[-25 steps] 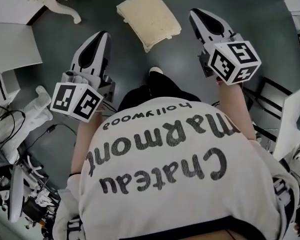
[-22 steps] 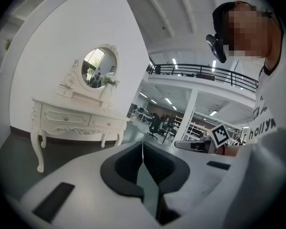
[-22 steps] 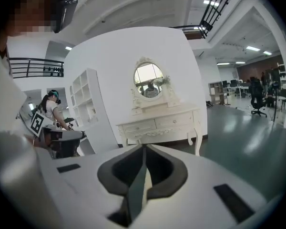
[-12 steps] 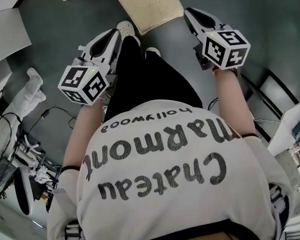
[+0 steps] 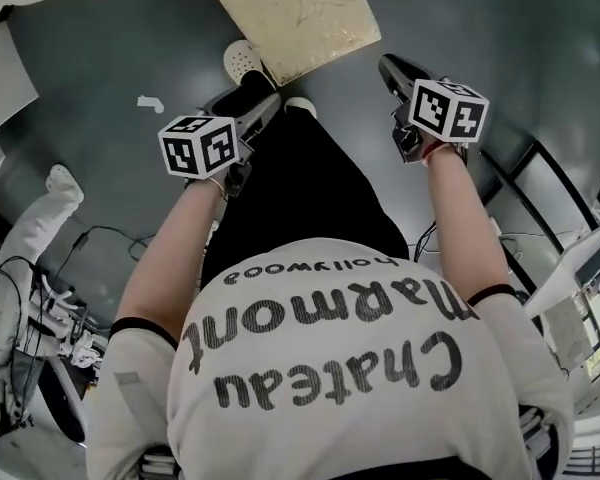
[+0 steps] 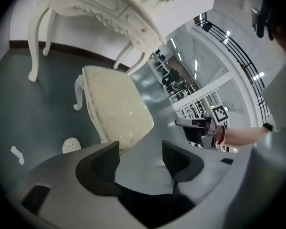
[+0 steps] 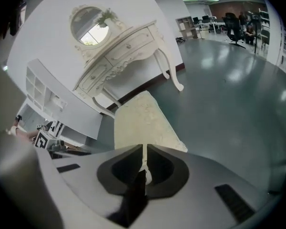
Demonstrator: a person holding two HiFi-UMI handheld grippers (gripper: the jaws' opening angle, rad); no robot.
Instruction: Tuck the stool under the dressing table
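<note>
Your stool (image 5: 290, 13) sits on the floor just ahead, short of the dressing table (image 7: 128, 44). It's probably light, with a stiff frame and soft cushion, so grab the seat rim. The left gripper (image 6: 140, 156) has just been opening, with nothing between its jaws. The right gripper (image 7: 144, 163) is closed and empty. Your shirt (image 5: 330, 358) reads "Chateau Marmont hollywood".

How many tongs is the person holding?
2. The left tongs, in the left hand, have just been opening, with nothing between them. The right tongs, in the right hand, are shut and empty. Both point toward the stool. None seem hidden.
</note>
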